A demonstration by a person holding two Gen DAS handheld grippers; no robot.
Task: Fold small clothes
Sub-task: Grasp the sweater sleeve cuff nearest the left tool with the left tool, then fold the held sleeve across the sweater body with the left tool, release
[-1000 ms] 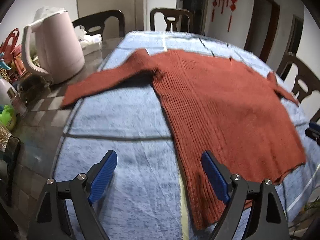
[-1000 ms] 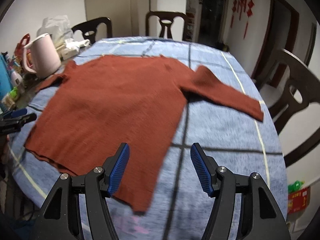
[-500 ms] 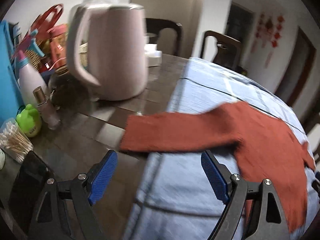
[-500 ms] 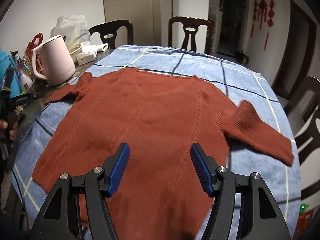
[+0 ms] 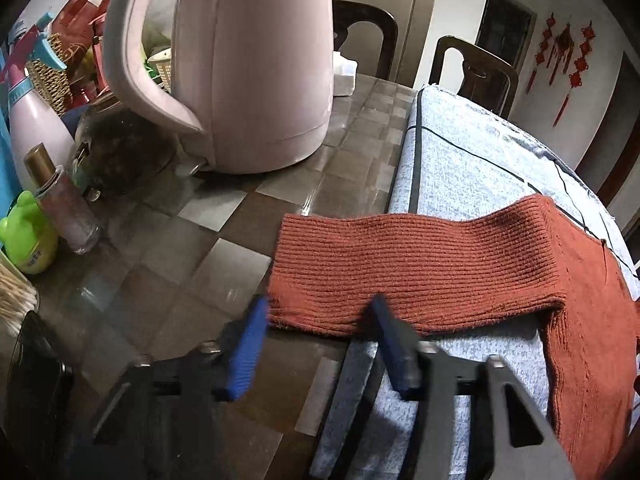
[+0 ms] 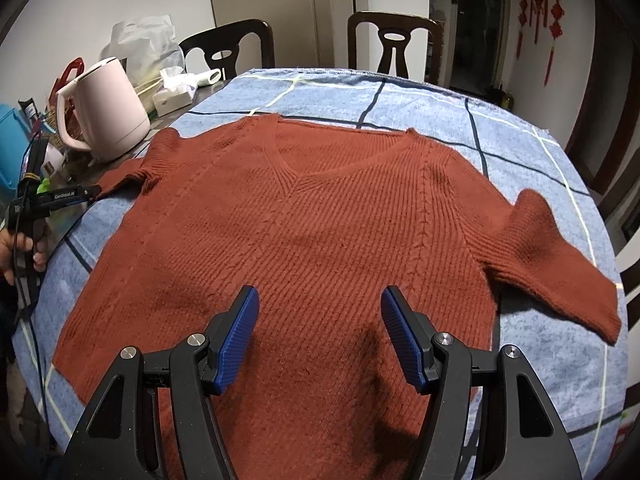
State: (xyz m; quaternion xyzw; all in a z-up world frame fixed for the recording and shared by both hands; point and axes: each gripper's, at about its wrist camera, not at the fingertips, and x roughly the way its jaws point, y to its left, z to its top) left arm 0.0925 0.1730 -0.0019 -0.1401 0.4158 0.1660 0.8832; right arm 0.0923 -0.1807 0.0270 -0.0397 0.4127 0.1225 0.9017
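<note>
A rust-red knit V-neck sweater lies flat, front up, on a blue checked cloth. Its left sleeve stretches off the cloth onto the tiled tabletop. My left gripper is open, its blue pads at the near edge of that sleeve's cuff, one each side. It shows in the right wrist view at the sleeve end. My right gripper is open and empty above the sweater's lower middle. The right sleeve lies out to the right.
A pink kettle stands just behind the left sleeve. Bottles, a green container and cotton swabs crowd the left edge of the table. A tissue box sits behind the kettle. Dark wooden chairs ring the table.
My left gripper has swung left and moved in to the left sleeve cuff, its jaws narrower. My right gripper has shifted over the sweater's middle.
</note>
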